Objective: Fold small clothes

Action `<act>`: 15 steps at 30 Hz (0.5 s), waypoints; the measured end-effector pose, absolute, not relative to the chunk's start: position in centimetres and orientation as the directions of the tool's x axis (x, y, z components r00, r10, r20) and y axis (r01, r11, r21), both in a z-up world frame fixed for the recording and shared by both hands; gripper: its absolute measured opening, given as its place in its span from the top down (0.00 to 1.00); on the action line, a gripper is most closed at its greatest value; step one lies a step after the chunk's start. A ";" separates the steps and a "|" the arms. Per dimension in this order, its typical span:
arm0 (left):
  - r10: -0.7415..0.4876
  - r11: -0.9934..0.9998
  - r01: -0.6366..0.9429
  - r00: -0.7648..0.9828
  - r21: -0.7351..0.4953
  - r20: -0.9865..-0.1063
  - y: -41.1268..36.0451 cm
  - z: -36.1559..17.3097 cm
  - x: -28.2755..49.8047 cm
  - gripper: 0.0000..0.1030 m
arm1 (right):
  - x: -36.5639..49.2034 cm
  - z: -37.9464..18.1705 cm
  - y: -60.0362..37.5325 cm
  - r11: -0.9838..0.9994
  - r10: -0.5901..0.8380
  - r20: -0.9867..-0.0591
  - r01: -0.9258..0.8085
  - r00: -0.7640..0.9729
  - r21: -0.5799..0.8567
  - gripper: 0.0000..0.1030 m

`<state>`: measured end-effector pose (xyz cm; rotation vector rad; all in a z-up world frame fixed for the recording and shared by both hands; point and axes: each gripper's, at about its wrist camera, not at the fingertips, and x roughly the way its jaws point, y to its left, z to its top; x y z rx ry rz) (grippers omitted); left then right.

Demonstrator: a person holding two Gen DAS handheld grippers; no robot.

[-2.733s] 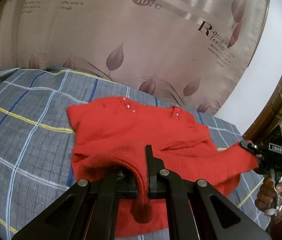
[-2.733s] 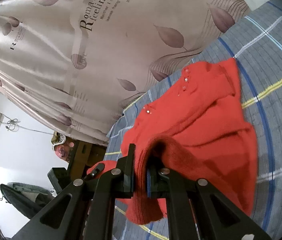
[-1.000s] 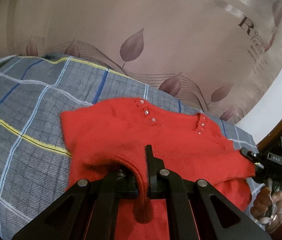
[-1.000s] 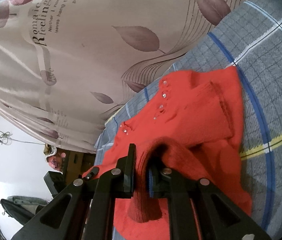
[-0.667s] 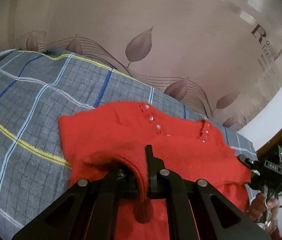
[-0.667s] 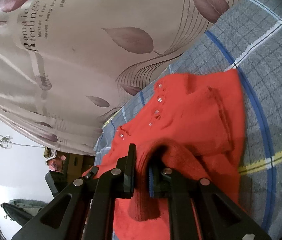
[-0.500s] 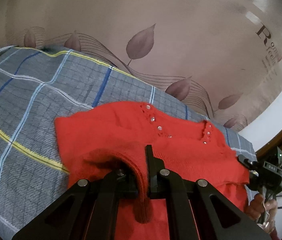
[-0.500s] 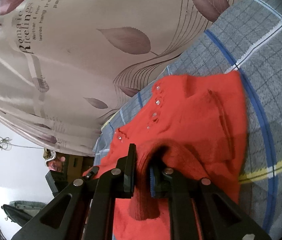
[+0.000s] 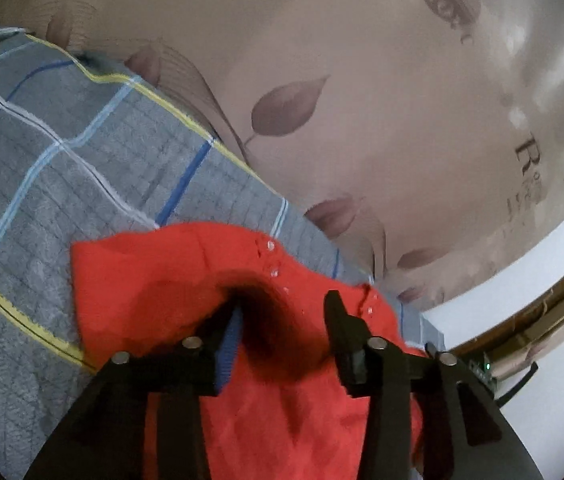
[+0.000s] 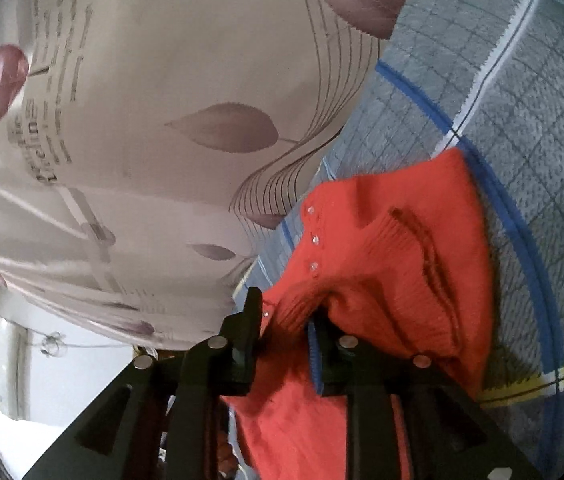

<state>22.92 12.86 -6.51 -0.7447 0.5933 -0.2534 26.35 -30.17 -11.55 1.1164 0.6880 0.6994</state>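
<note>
Here one red knitted sweater (image 9: 150, 280) lies on the grey checked blanket (image 9: 34, 168), close to the beige leaf-print curtain (image 9: 362, 100) behind it. Knit is plain with ribbed edging; a ribbed cuff or hem (image 10: 422, 248) sits folded across the top in the right wrist view. Small shiny beads run along the neckline: three counted in the right wrist view (image 10: 314, 240), about four or five in the left wrist view, blurred there.

Left gripper (image 9: 282, 312): fingers apart and opening, nothing pressed between the pads. The sweater fabric sags in a dark fold between and below them; blue pad face visible on the left finger (image 9: 228, 344).

Right gripper (image 10: 284, 316): fingers apart and opening, a gathered ridge of the sweater edge in the gap. It seems to lean on the right-hand pad; whether it is still pinched cannot be told, though the left-hand pad stands clear.

Counts: one garment, two grippers, one blanket, one curtain.

Hidden or unclear: the sweater's lower part is cut off by both gripper bodies and the frame edge. Left wrist view is motion-blurred. Curtain lettering mostly illegible. A dark device with a green light (image 9: 486, 366) shows at the right edge of the left view, largely cut off.
</note>
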 end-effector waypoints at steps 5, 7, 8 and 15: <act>-0.324 0.735 -0.028 0.864 -0.677 -0.387 13.8 -5.8 22.8 0.35 | 26.3 -11.7 -31.0 0.273 0.775 -0.123 -0.152 0.620 0.950 0.77; -0.312 0.734 -0.040 0.867 -0.678 -0.388 14.1 -5.9 23.1 0.35 | 26.2 -11.8 -31.3 0.264 0.772 -0.113 -0.155 0.625 0.952 0.75; -0.311 0.733 -0.042 0.867 -0.679 -0.389 14.3 -6.0 23.1 0.35 | 26.1 -11.8 -31.4 0.260 0.769 -0.104 -0.159 0.631 0.952 0.73; -0.308 0.773 -0.027 0.857 -0.634 -0.412 14.0 -6.8 20.7 0.34 | 23.1 -11.5 -34.2 0.213 0.740 -0.024 -0.200 0.672 0.957 0.49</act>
